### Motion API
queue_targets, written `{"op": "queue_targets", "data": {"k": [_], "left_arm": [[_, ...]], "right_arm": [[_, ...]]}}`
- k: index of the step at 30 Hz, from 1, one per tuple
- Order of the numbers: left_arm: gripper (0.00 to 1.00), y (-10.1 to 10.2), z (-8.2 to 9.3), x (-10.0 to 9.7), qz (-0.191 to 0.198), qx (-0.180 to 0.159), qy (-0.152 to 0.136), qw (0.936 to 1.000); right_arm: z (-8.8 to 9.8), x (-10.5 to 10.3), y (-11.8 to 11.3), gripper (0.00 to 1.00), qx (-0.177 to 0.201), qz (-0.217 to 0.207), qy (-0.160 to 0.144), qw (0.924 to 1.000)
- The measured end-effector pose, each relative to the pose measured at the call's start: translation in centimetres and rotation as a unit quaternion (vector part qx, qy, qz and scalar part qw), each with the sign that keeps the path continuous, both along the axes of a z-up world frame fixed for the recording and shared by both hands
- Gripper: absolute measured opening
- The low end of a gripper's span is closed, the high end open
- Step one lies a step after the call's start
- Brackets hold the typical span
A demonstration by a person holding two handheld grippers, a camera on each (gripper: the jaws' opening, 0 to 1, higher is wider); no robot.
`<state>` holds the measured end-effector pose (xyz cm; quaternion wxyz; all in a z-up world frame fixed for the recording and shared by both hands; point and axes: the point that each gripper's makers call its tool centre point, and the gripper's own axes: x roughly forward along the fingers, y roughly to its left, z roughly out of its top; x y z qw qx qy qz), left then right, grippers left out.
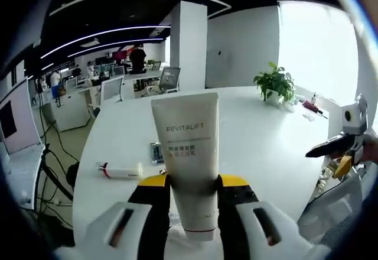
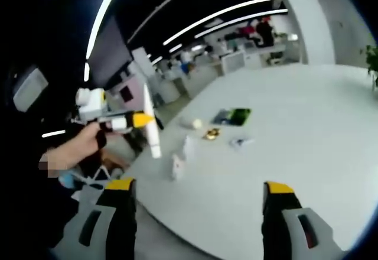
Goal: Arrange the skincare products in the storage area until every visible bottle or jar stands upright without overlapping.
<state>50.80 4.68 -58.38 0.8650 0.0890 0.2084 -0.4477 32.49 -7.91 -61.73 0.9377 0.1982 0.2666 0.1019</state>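
- The left tool [image 1: 192, 204] is clamped on a white REVITALIFT tube [image 1: 188, 153], its two yellow-tipped jaws pressing the tube's lower part from either side, just above the cap.
- The tube stands cap-down and flat end up between the jaws, lifted above the white bench [image 1: 260, 142].
- In the right gripper view the same tube [image 2: 152, 124] shows edge-on in the left tool [image 2: 143, 120], held off the near edge of the bench [image 2: 307, 130] by a hand [image 2: 74, 148].
- The right tool [image 2: 199, 198] has its jaws wide apart with nothing between them, hovering over the near part of the bench; in the left gripper view it [image 1: 331, 149] comes in at the far right.
- A small white tube with a red band [image 1: 121, 170] lies flat on the bench, left of the held tube.
- A small flat packet [image 1: 156, 152] lies just behind it.
- A potted plant [image 1: 274, 85] stands at the far side of the bench.
- Two small white items [image 2: 182, 156] stand near the bench's edge, with a gold item [image 2: 211, 133], a dark green packet [image 2: 233, 116] and a pale packet [image 2: 241, 142] further in.
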Motion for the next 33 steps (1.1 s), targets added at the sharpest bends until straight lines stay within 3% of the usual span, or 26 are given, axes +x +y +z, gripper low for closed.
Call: {"op": "queue_targets", "data": {"k": [18,21,28,33], "left_arm": [[0.3,-1.7,2.0,-4.6,-0.04,-0.012,-0.002,0.9991],[0.3,-1.9,2.6,-5.2,-0.047,-0.016,-0.004,0.9988],[0.3,-2.7,3.6,-6.5,-0.064,-0.02,-0.014,0.9977],[0.3,-2.8,3.9,-7.2,-0.076,-0.01,-0.026,0.9967]], "right_arm": [[2.9,1.7,2.5,0.84,0.016,0.014,-0.038,0.9991],[4.0,2.5,3.3,0.83,0.001,0.024,-0.052,0.9984],[6.8,4.0,4.5,0.81,0.005,0.038,-0.088,0.9954],[8.7,4.6,5.9,0.75,0.037,0.045,-0.119,0.9912]]}}
